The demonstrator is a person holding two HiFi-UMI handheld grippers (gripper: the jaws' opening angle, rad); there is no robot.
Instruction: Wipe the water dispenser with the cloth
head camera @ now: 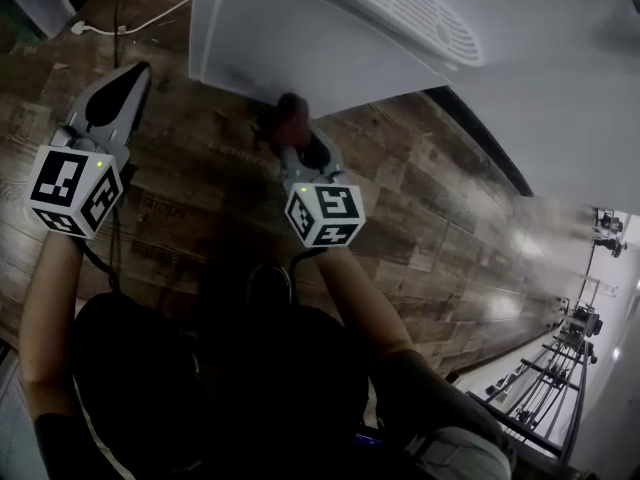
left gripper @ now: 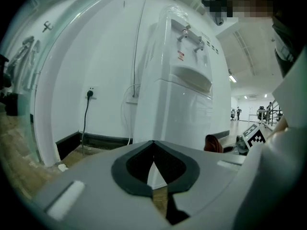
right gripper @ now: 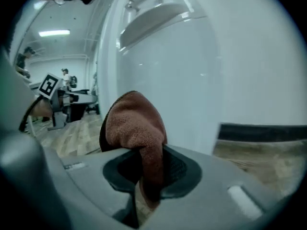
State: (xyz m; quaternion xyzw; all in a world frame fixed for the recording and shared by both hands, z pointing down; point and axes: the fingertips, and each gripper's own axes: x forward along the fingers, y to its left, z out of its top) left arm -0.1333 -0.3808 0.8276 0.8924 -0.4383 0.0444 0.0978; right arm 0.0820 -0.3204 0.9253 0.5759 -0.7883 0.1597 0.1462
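Note:
A white water dispenser (head camera: 300, 38) stands on the wooden floor; the left gripper view shows its two taps and drip tray (left gripper: 192, 75). My right gripper (head camera: 292, 128) is shut on a reddish-brown cloth (right gripper: 136, 128), whose folded end bulges out past the jaws. The cloth (head camera: 287, 111) sits low beside the dispenser's front panel (right gripper: 192, 71); whether they touch I cannot tell. My left gripper (head camera: 125, 78) hangs off to the left, away from the dispenser, jaws shut with nothing between them (left gripper: 153, 169).
A black power cable (left gripper: 86, 114) runs from a wall socket left of the dispenser, above a dark skirting board (left gripper: 91, 140). A white cable (head camera: 130, 26) lies on the floor at the far left. Metal stands (head camera: 560, 368) line the right side.

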